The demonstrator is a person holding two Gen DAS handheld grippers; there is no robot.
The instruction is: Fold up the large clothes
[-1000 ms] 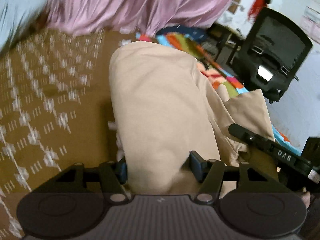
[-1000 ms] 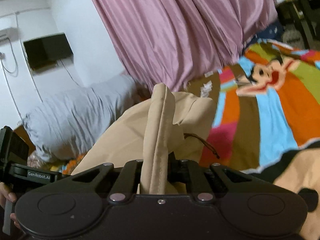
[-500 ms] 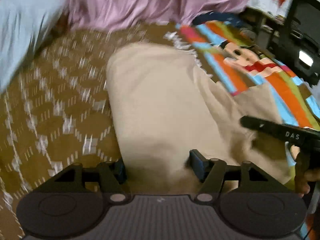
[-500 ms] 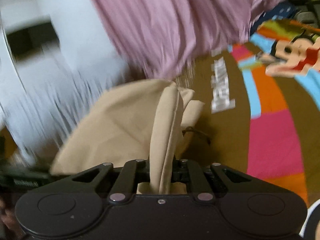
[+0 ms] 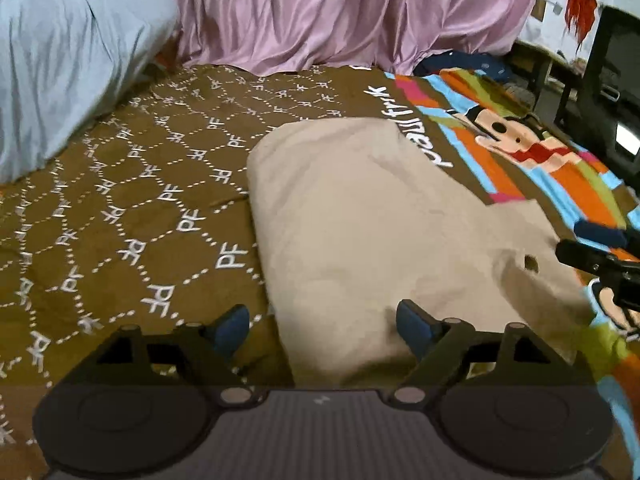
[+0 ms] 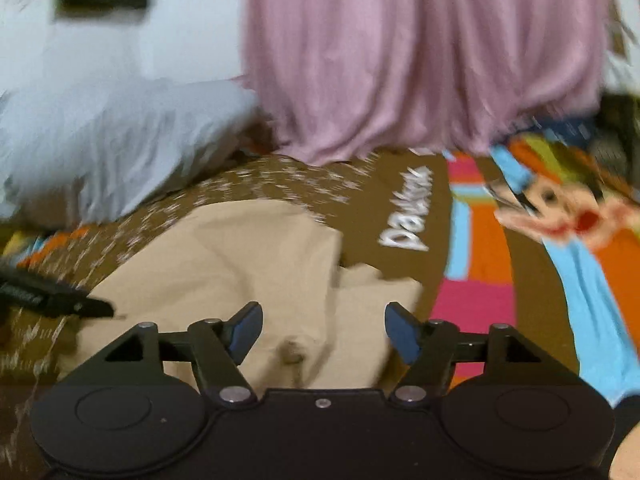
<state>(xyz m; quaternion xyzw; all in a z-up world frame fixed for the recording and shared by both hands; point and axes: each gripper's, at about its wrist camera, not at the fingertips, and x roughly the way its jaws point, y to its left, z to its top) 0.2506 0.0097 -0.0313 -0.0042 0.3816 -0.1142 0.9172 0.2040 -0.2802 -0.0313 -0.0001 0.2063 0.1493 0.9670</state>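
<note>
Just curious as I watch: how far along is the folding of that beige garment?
Done: the beige garment lies doubled over on the brown bedspread. In hand: nothing is gripped; the left tool and right tool are opening over it. Left: its right side looks bunched, so probably smoothing or another fold.

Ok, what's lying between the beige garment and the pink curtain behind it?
In the left wrist view, only brown patterned bedspread lies between the beige garment and the pink curtain.

Beige garment (image 5: 360,216), pink curtain (image 5: 344,12)
</note>
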